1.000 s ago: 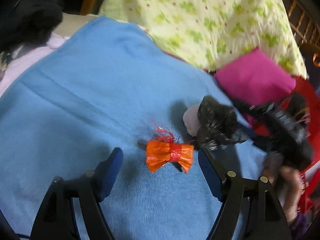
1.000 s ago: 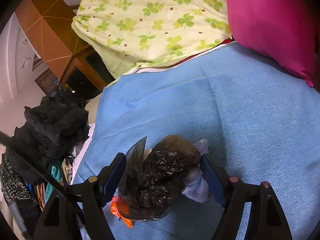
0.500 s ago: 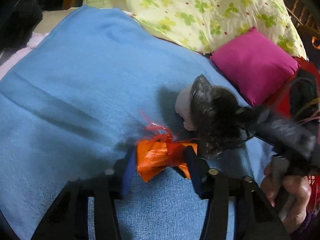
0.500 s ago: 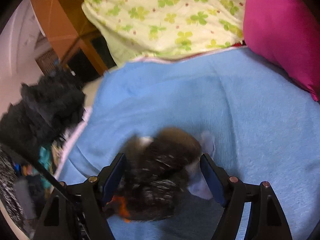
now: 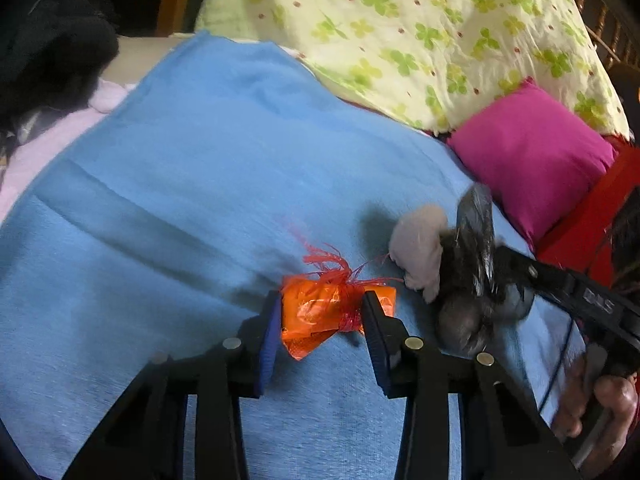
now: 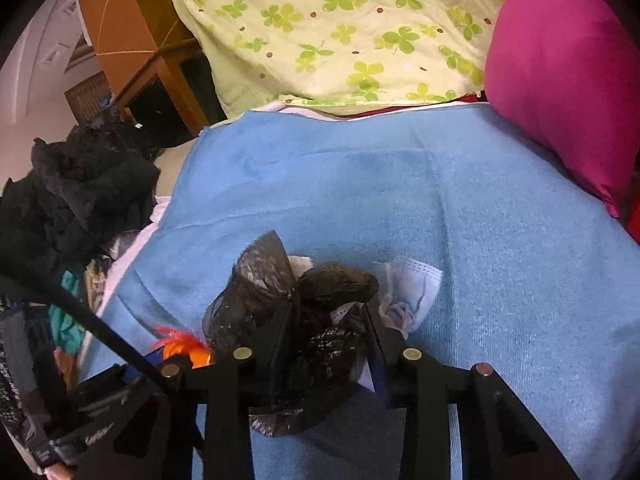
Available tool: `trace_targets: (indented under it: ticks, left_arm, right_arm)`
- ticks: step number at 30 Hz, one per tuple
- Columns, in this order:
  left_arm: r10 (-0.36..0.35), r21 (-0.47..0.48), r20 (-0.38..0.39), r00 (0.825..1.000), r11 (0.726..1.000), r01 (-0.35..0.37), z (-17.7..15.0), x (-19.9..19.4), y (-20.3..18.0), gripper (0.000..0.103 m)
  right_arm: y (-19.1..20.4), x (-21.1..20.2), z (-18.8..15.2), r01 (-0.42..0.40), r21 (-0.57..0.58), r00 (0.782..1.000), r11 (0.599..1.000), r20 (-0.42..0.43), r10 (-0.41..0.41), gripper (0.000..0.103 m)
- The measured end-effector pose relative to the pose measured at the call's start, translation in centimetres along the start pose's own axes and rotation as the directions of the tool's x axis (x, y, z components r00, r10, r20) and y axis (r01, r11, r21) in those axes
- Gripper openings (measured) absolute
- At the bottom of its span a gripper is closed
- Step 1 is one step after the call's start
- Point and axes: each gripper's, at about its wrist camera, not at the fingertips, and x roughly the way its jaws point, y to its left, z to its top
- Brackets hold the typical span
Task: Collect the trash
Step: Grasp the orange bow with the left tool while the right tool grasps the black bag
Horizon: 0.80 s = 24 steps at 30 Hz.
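An orange wrapper [image 5: 316, 316] with a red frayed tie lies on the blue blanket [image 5: 192, 184]. My left gripper [image 5: 320, 316] is shut on it, blue pads pressing both sides. My right gripper [image 6: 324, 320] is shut on a crumpled black plastic bag [image 6: 288, 300]; the bag also shows in the left wrist view [image 5: 472, 280]. A pale crumpled tissue [image 5: 420, 248] sits against the bag. A light blue face mask [image 6: 412, 288] lies just right of the bag. The orange wrapper shows low left in the right wrist view [image 6: 188, 346].
A magenta pillow [image 5: 532, 156] and a clover-print quilt [image 5: 420, 32] lie at the back right. A black clothes pile [image 6: 72, 192] sits off the blanket's left edge, with a wooden cabinet [image 6: 132, 40] behind. Red fabric [image 5: 592, 216] lies at the right.
My left gripper has closed from wide open onto the orange wrapper. My right gripper has closed from open onto the black bag, squeezing it.
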Motion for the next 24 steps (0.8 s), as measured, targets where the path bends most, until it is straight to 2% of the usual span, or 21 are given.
trace_targets:
  ticks: [2, 5, 6, 7, 8, 10, 12, 17, 20, 22, 24]
  left_arm:
    - [0.039, 0.006, 0.023, 0.999, 0.999, -0.039, 0.2, -0.4, 0.3, 0.041]
    - [0.083, 0.005, 0.033, 0.996, 0.997, -0.083, 0.2, -0.7, 0.9, 0.041]
    - [0.089, 0.002, 0.035, 0.995, 0.996, -0.089, 0.0, -1.1, 1.3, 0.041]
    - [0.099, 0.001, 0.039, 0.994, 0.995, -0.099, 0.1, -1.1, 1.4, 0.041]
    - [0.109, 0.004, 0.043, 0.993, 0.994, -0.110, 0.1, -1.2, 1.4, 0.041]
    - [0.120, 0.015, 0.047, 0.992, 0.993, -0.121, 0.2, -1.0, 1.1, 0.041]
    - [0.128, 0.031, 0.056, 0.990, 0.991, -0.130, 0.2, -1.2, 0.9, 0.041]
    - [0.119, 0.037, 0.069, 0.990, 0.992, -0.122, 0.4, -1.1, 0.6, 0.042]
    - [0.114, 0.027, 0.060, 0.992, 0.993, -0.115, 0.3, -0.9, 0.8, 0.042]
    - [0.117, 0.026, 0.054, 0.992, 0.993, -0.119, 0.2, -0.8, 0.8, 0.042]
    - [0.116, 0.026, 0.050, 0.992, 0.993, -0.117, 0.1, -0.7, 0.7, 0.042]
  right_arm:
    - [0.1, -0.3, -0.1, -0.060, 0.029, 0.998, 0.998, -0.030, 0.061, 0.037]
    - [-0.3, -1.1, -0.5, -0.088, 0.078, 0.994, 0.993, -0.057, 0.093, 0.039]
    - [-0.4, -1.2, -0.6, -0.101, 0.099, 0.992, 0.990, -0.065, 0.108, 0.052]
    - [-0.6, -1.5, -0.7, -0.114, 0.121, 0.991, 0.986, -0.056, 0.121, 0.069]
    - [-0.8, -2.0, -0.8, -0.127, 0.141, 0.991, 0.982, -0.030, 0.133, 0.074]
    - [-0.7, -2.4, -0.8, -0.144, 0.148, 0.989, 0.978, -0.014, 0.148, 0.075]
    - [-0.6, -2.4, -0.8, -0.128, 0.139, 0.991, 0.982, -0.007, 0.130, 0.075]
    - [0.6, -1.6, -1.4, -0.163, 0.117, 0.983, 0.980, -0.061, 0.171, 0.074]
    - [1.9, -0.6, -1.9, -0.122, 0.070, 0.987, 0.990, -0.095, 0.128, 0.074]
    - [1.8, 0.6, -2.2, -0.092, 0.073, 0.989, 0.993, -0.108, 0.099, 0.074]
    - [1.4, 1.6, -2.4, -0.093, 0.094, 0.989, 0.991, -0.103, 0.103, 0.074]
